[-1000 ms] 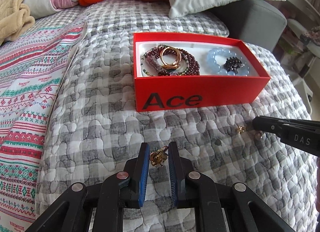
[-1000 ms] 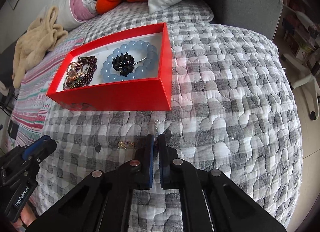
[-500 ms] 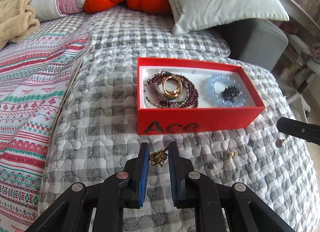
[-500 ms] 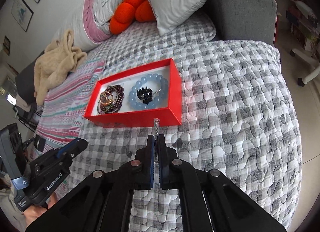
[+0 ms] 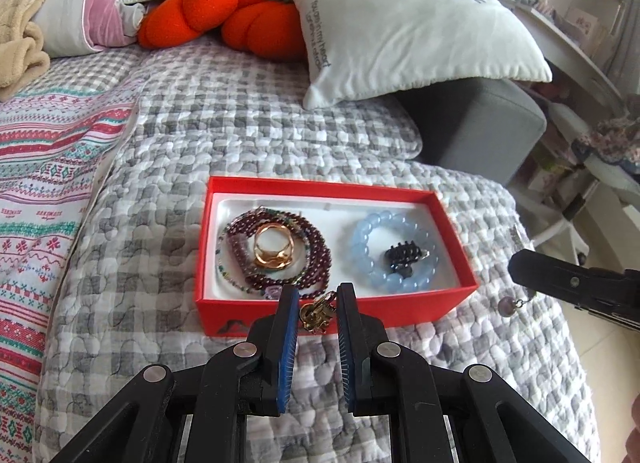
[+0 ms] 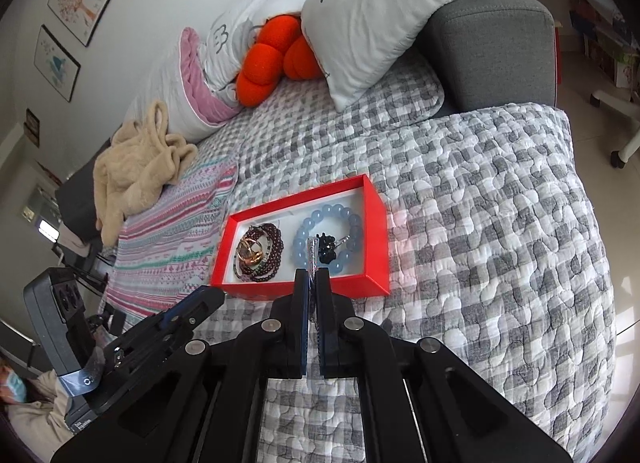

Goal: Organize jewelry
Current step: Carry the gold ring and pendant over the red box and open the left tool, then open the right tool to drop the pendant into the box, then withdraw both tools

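A red box (image 5: 420, 307) (image 6: 376, 223) lies open on the checked quilt. It holds dark red bead strands with a gold ring (image 5: 274, 251), a blue bead bracelet (image 5: 394, 253) (image 6: 326, 237) and a black clip (image 5: 404, 257). My left gripper (image 5: 318, 313) is shut on a small gold earring (image 5: 316, 313), held above the box's front wall. My right gripper (image 6: 312, 275) is shut on a thin silver earring (image 6: 311, 253) whose purple bead (image 5: 506, 306) hangs below it, right of the box in the left wrist view.
A white deer pillow (image 5: 416, 23), an orange plush (image 5: 224, 11) and a beige garment (image 6: 136, 159) lie at the back. A grey armrest (image 5: 476, 131) stands behind the box. The bed edge drops off at the right to the floor.
Both grippers have risen from the quilt with their earrings and now stand higher, over the front of the box. The quilt in front of the box has dropped away below.
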Demonstrator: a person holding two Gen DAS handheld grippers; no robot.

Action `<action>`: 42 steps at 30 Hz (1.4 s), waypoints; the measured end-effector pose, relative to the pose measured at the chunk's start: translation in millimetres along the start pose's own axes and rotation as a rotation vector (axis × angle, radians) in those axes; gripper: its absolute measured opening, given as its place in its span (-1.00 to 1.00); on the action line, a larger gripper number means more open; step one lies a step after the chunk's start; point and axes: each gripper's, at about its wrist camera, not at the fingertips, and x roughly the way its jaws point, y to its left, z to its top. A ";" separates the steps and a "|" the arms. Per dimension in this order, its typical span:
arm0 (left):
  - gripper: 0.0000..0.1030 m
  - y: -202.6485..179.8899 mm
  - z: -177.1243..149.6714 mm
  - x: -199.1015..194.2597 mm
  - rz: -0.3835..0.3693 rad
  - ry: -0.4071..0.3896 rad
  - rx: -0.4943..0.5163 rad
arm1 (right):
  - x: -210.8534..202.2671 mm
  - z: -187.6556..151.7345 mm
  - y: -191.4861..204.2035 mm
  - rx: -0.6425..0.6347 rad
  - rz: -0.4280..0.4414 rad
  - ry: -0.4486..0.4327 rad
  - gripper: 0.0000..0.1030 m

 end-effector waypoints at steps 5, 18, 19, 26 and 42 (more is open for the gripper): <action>-0.74 -6.3 6.6 13.7 -0.048 0.000 -0.008 | 9.5 7.3 -0.9 0.010 0.016 -0.005 -0.94; -0.73 -13.9 12.5 55.6 -0.076 0.058 -0.043 | 23.0 18.0 -23.6 0.069 0.026 0.008 -0.94; -0.73 -13.7 12.7 56.0 -0.072 0.058 -0.045 | 23.2 18.2 -24.8 0.073 0.026 0.010 -0.93; -0.50 -14.1 12.9 47.2 -0.051 0.050 -0.030 | 22.7 19.2 -26.0 0.070 0.020 0.008 -0.93; 0.04 6.0 -0.7 6.2 0.009 0.026 0.005 | 39.2 22.3 -2.5 -0.014 -0.025 -0.010 -0.93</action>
